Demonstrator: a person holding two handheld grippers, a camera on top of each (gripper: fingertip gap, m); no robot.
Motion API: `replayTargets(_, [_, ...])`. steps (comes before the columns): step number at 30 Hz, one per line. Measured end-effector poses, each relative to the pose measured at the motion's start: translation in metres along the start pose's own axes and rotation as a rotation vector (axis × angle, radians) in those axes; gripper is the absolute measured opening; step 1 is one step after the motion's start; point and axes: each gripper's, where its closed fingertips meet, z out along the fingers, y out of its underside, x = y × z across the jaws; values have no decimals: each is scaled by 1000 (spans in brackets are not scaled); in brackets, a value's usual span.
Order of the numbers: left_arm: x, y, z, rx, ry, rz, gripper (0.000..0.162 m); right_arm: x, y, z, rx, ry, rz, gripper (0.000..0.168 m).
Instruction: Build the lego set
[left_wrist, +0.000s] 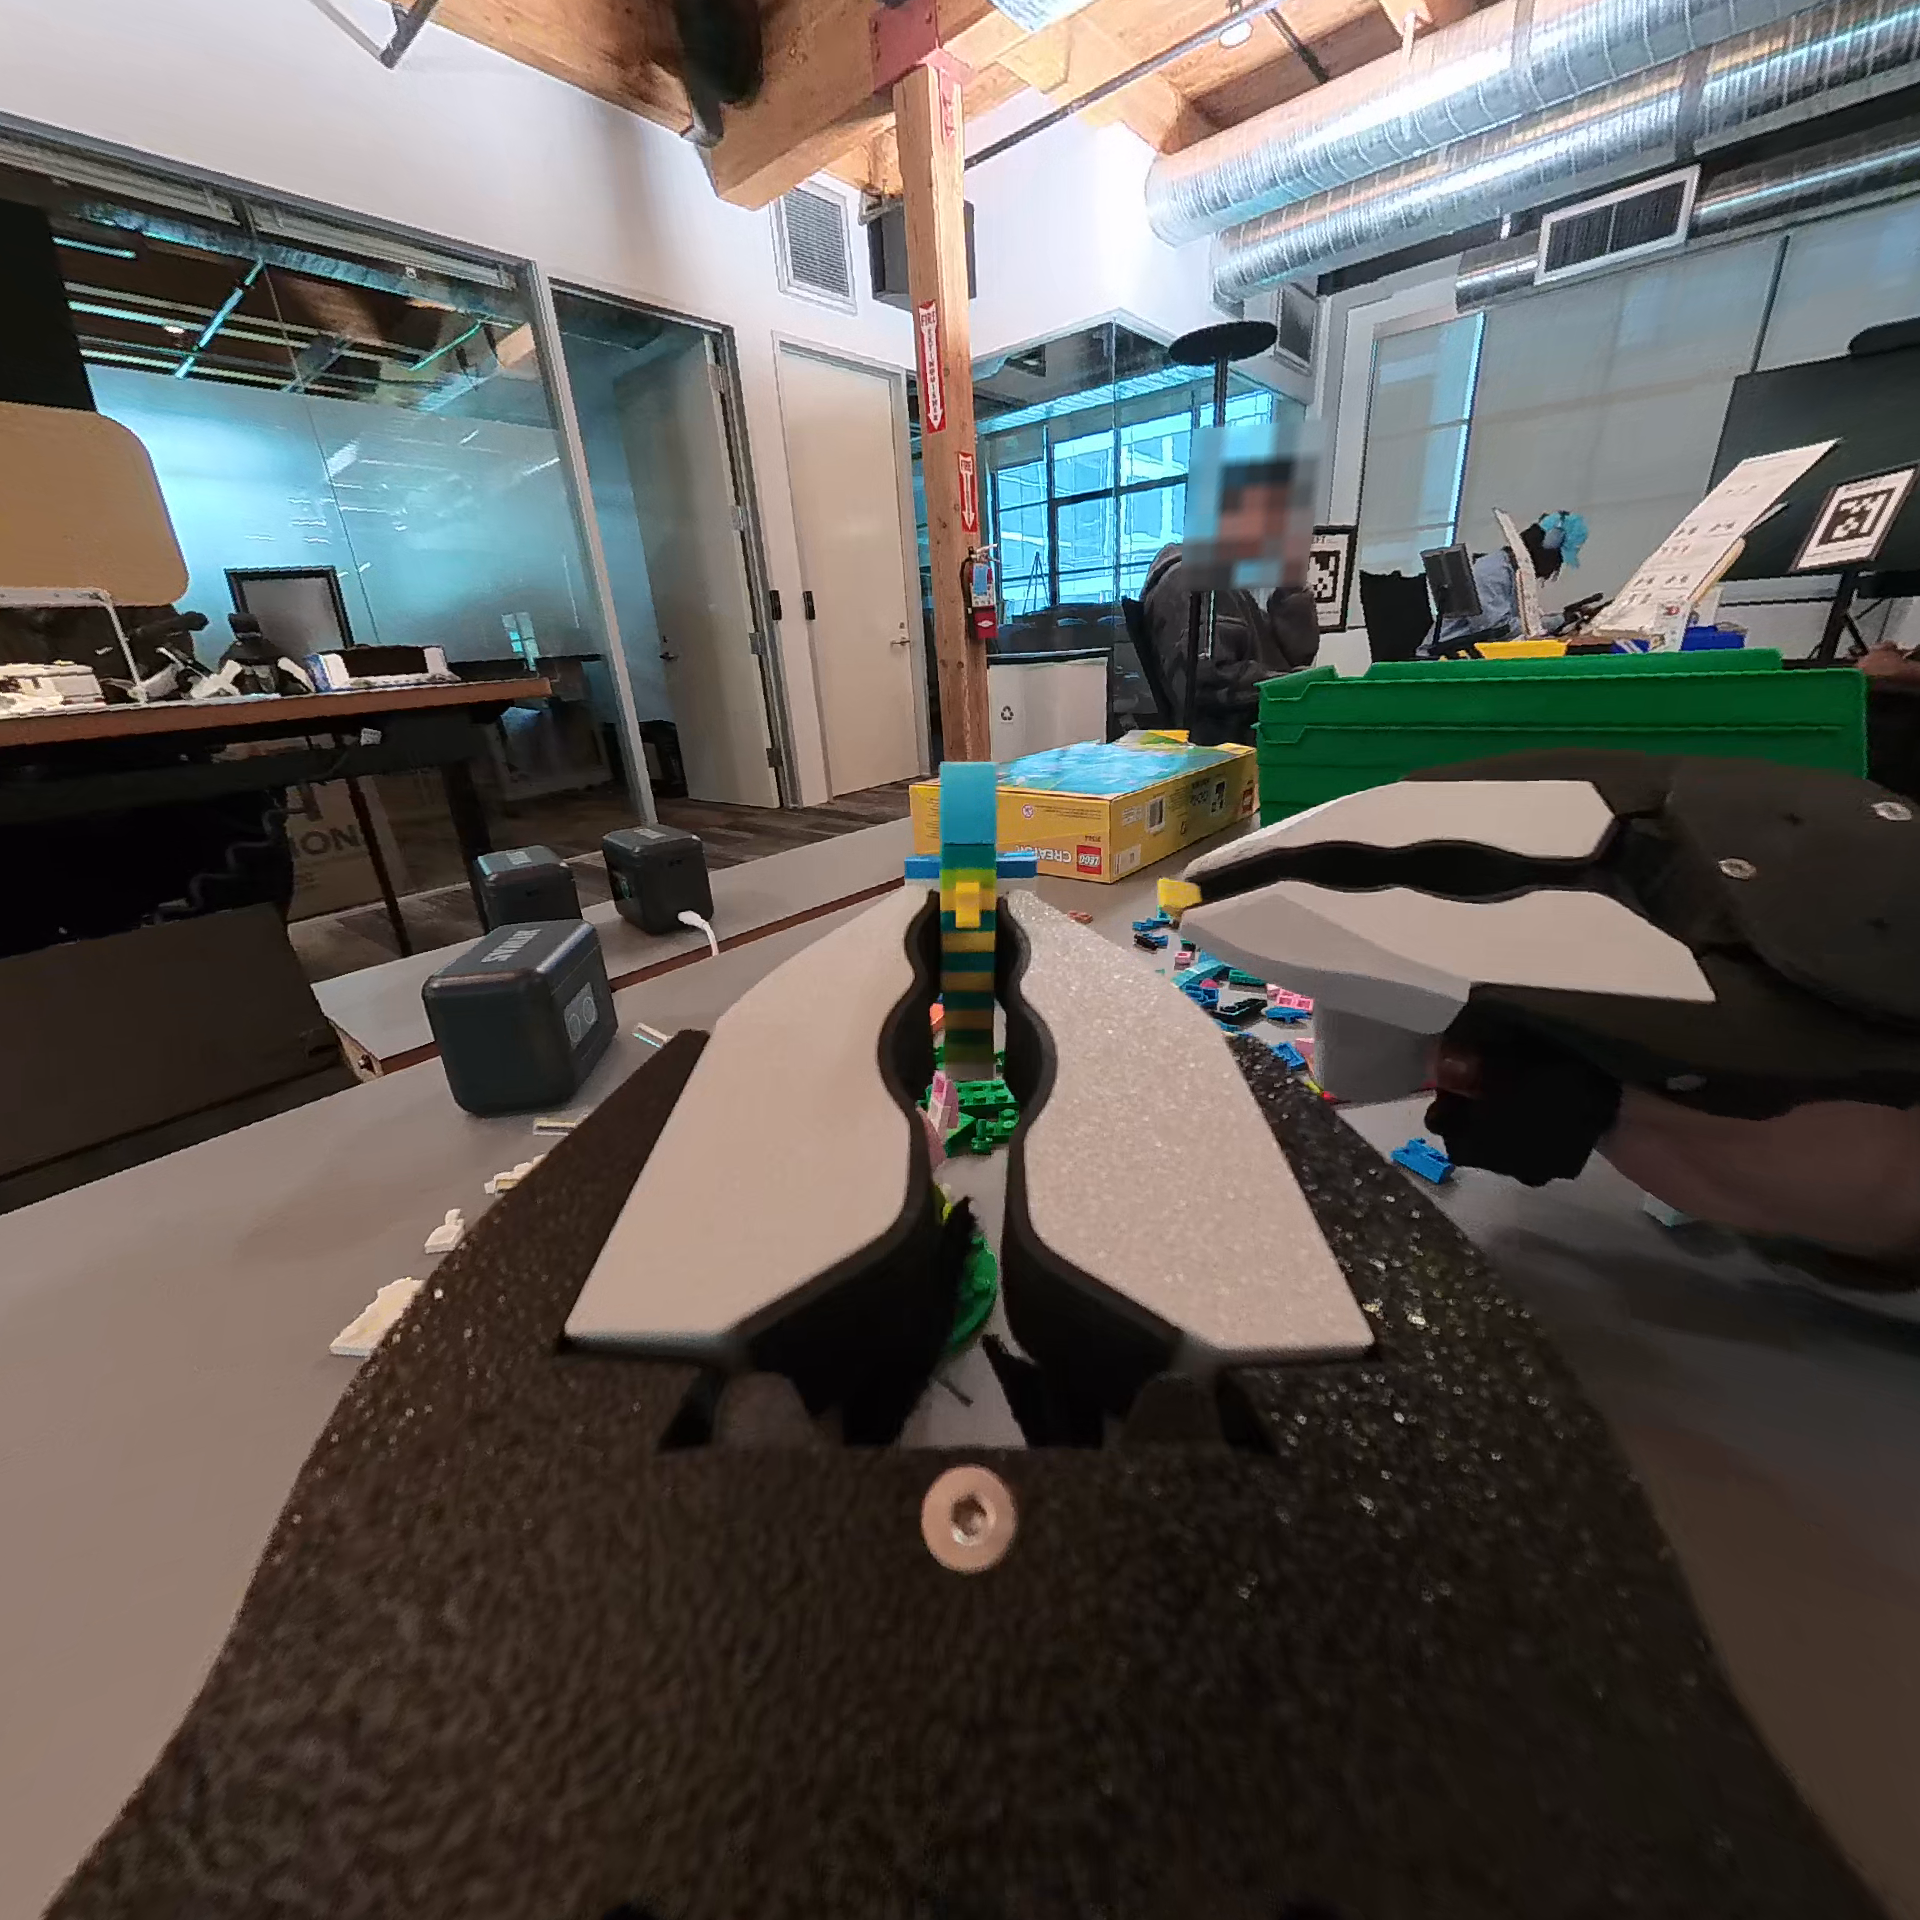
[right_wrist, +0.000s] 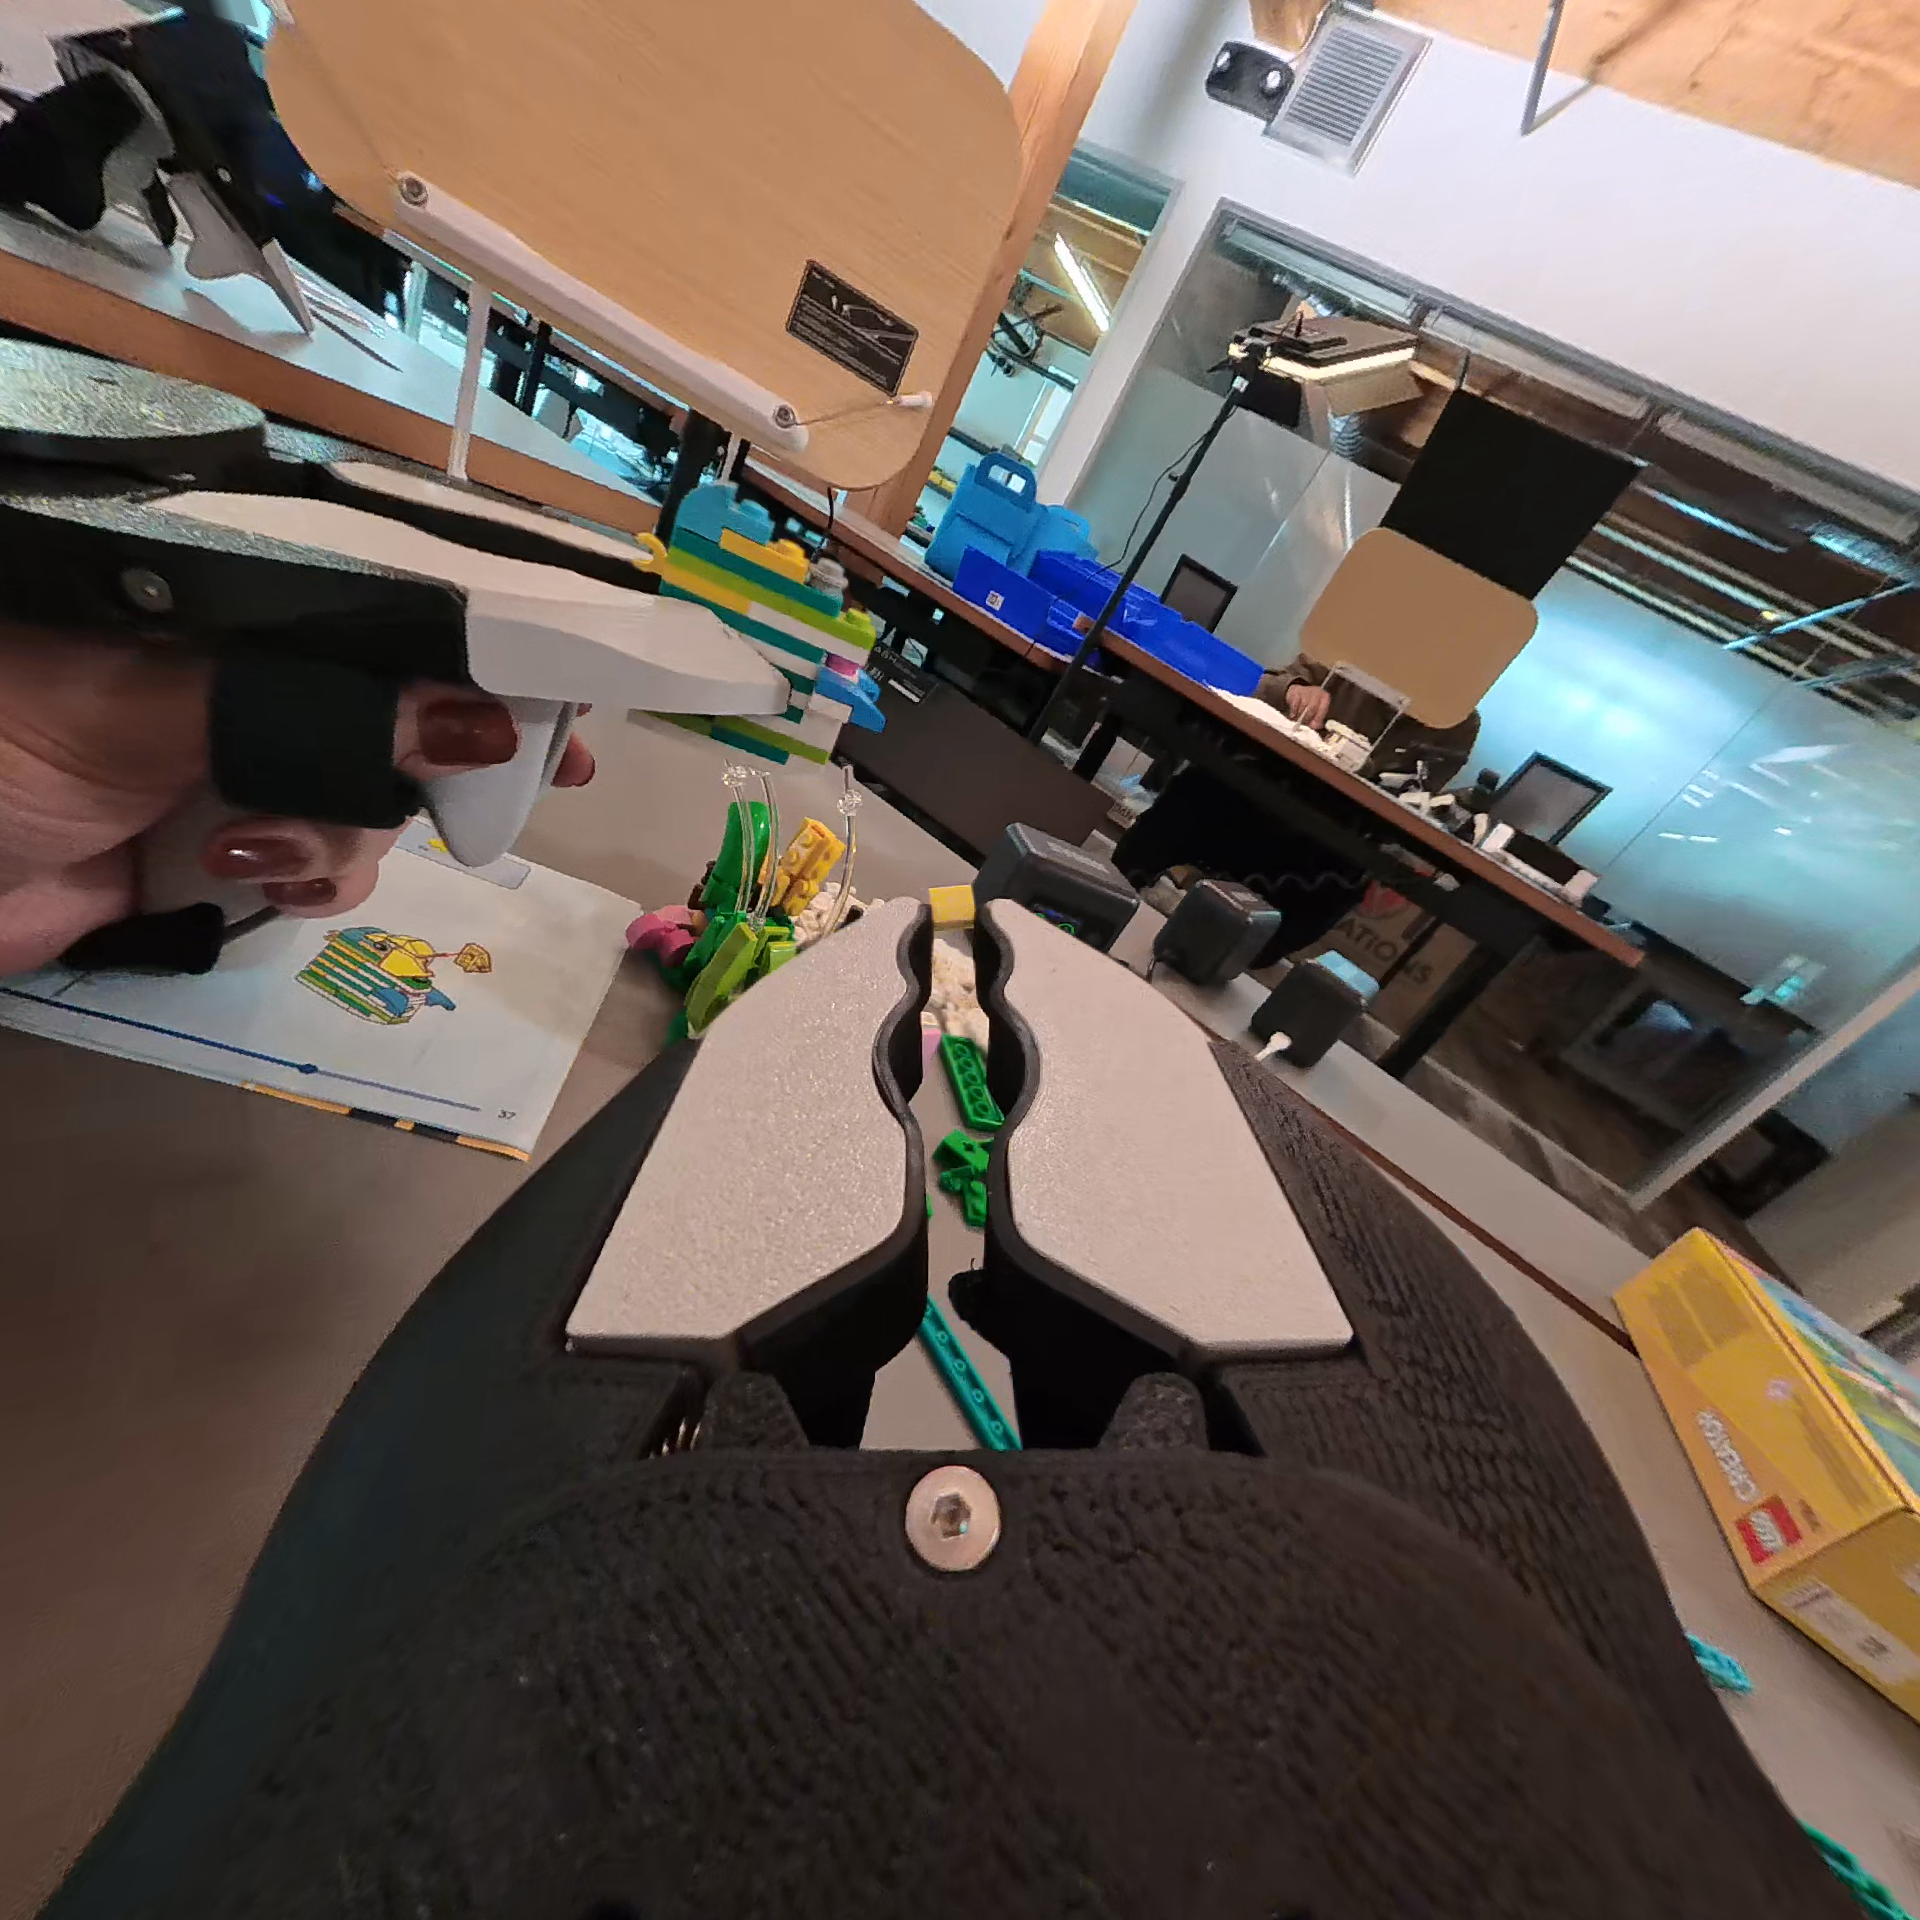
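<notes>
My left gripper (left_wrist: 971, 925) is shut on a striped lego build (left_wrist: 968, 883) of blue, green, yellow and white layers and holds it upright above the grey table (left_wrist: 208, 1299). It also shows in the right wrist view, where the left gripper (right_wrist: 717, 613) holds the build (right_wrist: 769, 613) in the air. My right gripper (right_wrist: 951, 920) is shut on a small yellow brick (right_wrist: 948, 902) at its fingertips. In the left wrist view the right gripper (left_wrist: 1190, 894) sits just right of the build, with the yellow brick (left_wrist: 1177, 891) at its tip, apart from the build.
An open instruction booklet (right_wrist: 364, 987) lies at the left. A green plant build (right_wrist: 738, 925) and loose green pieces (right_wrist: 971, 1081) lie ahead. Loose coloured bricks (left_wrist: 1236, 987), a yellow set box (left_wrist: 1091, 821), green bins (left_wrist: 1558, 727) and dark cubes (left_wrist: 520, 1018) stand around.
</notes>
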Motion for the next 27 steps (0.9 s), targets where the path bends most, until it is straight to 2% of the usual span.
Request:
replayTargets(7, [3, -2, 0, 17, 6, 23, 8, 2, -2, -4, 14, 27, -23, 6])
replayTargets(17, [2, 1, 1, 9, 2, -1, 8, 34, -10, -10, 21, 183, -128, 6])
replayTargets(27, [3, 4, 1, -16, 15, 12, 8, 37, -25, -18, 64, 183, -140, 6])
